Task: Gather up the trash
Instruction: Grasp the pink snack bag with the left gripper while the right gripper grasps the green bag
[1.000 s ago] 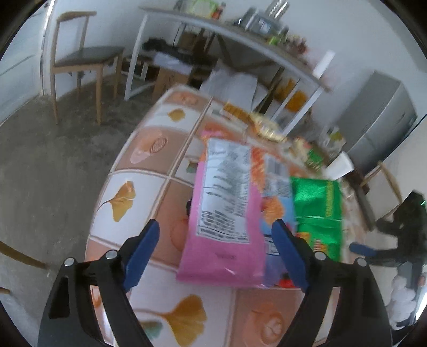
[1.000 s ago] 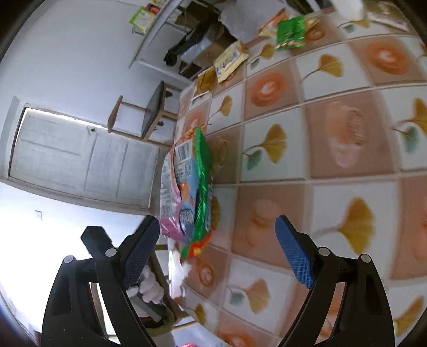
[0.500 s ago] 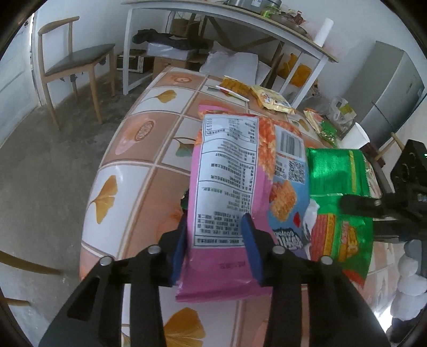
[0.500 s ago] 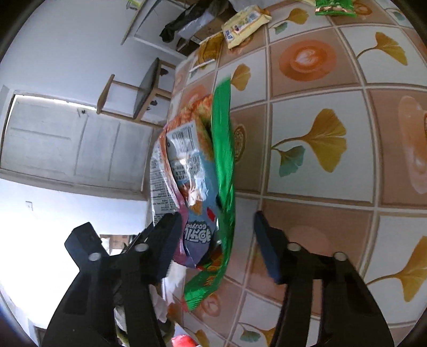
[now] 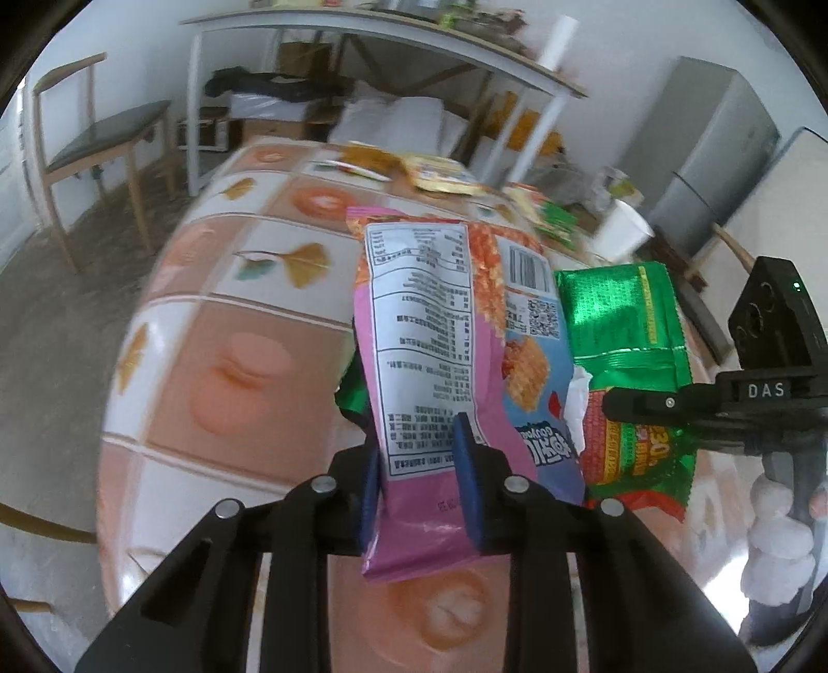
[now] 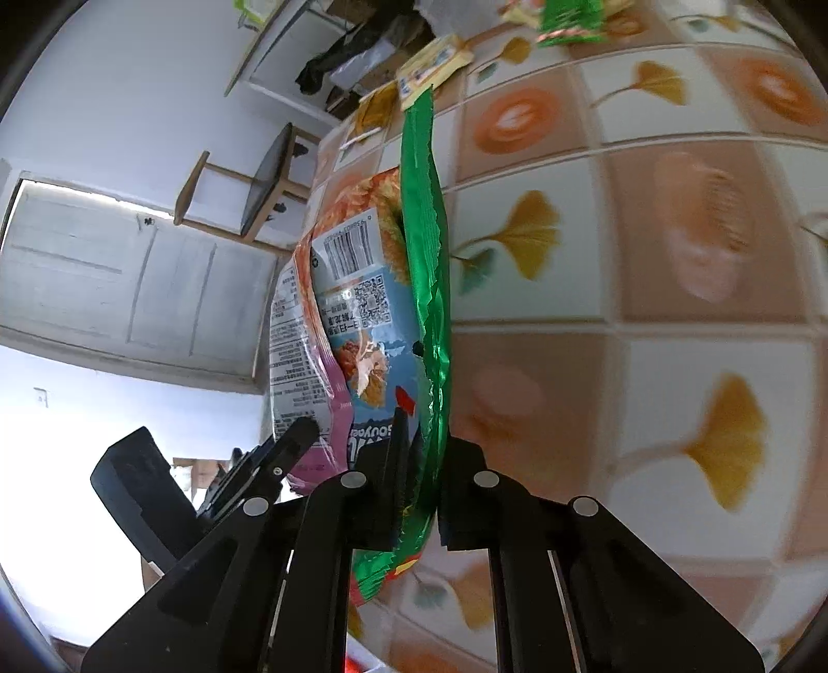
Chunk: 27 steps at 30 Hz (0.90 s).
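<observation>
I am in a home dining room: patterned tablecloth, wooden chair, refrigerator, cluttered sideboard.

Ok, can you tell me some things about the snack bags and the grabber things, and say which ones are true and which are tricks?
1. The left gripper is closed on the pink crinkly plastic snack bag. True; its jaws have just been closing.
2. The right gripper pinches the shiny green foil snack bag. True; its jaws have just been closing too.
3. The blue plastic snack bag with a QR code lies alone at the far end of the table. False: it sits between the pink and green bags.
4. The tablecloth with orange squares and yellow ginkgo leaves is plain white. False: it is patterned.
5. The wooden chair with a dark seat stands on the table. False: it stands on the floor.
</observation>
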### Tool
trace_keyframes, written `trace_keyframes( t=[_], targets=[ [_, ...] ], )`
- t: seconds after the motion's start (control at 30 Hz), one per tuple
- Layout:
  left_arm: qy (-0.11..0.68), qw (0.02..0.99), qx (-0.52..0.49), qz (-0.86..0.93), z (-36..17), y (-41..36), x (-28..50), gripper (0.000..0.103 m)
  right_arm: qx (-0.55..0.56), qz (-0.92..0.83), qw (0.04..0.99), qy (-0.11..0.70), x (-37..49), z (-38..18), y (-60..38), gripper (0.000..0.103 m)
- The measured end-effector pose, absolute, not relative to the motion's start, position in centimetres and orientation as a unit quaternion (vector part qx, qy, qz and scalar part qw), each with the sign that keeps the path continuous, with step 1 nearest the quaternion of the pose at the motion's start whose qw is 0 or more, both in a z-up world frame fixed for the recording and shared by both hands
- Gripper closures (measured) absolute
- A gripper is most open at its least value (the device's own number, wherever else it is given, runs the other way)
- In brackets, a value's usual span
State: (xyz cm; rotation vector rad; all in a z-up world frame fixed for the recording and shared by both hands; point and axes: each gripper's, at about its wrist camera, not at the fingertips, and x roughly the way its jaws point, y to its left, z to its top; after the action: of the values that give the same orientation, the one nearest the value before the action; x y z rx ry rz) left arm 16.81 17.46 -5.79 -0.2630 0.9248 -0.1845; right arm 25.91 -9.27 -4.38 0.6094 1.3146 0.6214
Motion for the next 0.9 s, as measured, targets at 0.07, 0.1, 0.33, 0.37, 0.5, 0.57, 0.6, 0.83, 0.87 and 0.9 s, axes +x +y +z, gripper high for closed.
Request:
trace_keyframes(
  t=[0.07, 0.1, 0.33, 0.37, 0.5, 0.57, 0.6, 0.83, 0.87, 0.9],
  targets=[
    [0.442, 0.882, -0.123, -0.107, -5.5, 15.8, 15.8, 0.078, 0.273, 0.272, 0.713, 0.585, 25.1, -4.2, -10.4, 0.095],
    [0.442, 0.881, -0.122, -0.116, -5.5, 15.0, 15.3, 0.078, 0.274, 0.267, 0.718, 0.582, 24.4, -4.1, -11.2, 0.095],
    [0.450, 0.873, -0.109, -0.154, -6.3, 9.9, 12.2, 0.079, 0.298, 0.221, 0.724, 0.582, 20.6, -5.4, -16.1, 0.096],
    [0.450, 0.872, -0.108, -0.157, -6.4, 9.3, 11.9, 0.079, 0.302, 0.216, 0.723, 0.582, 20.3, -5.5, -16.4, 0.096],
    [0.452, 0.870, -0.099, -0.172, -6.6, 7.5, 11.2, 0.080, 0.317, 0.193, 0.728, 0.576, 19.5, -5.9, -17.7, 0.096],
    [0.451, 0.869, -0.100, -0.178, -6.5, 7.1, 11.1, 0.080, 0.317, 0.184, 0.734, 0.572, 19.4, -5.8, -17.7, 0.097],
    [0.449, 0.869, -0.101, -0.179, -6.4, 7.0, 11.0, 0.080, 0.317, 0.179, 0.738, 0.569, 19.4, -5.7, -17.7, 0.097],
    [0.434, 0.874, -0.120, -0.182, -5.7, 6.9, 11.0, 0.081, 0.315, 0.154, 0.756, 0.552, 18.9, -5.4, -18.3, 0.097],
    [0.432, 0.875, -0.123, -0.181, -5.5, 7.0, 11.0, 0.082, 0.317, 0.148, 0.758, 0.550, 19.0, -5.4, -18.4, 0.097],
    [0.430, 0.876, -0.126, -0.181, -5.4, 7.1, 10.9, 0.082, 0.319, 0.145, 0.760, 0.548, 18.8, -5.5, -18.9, 0.097]
  ],
)
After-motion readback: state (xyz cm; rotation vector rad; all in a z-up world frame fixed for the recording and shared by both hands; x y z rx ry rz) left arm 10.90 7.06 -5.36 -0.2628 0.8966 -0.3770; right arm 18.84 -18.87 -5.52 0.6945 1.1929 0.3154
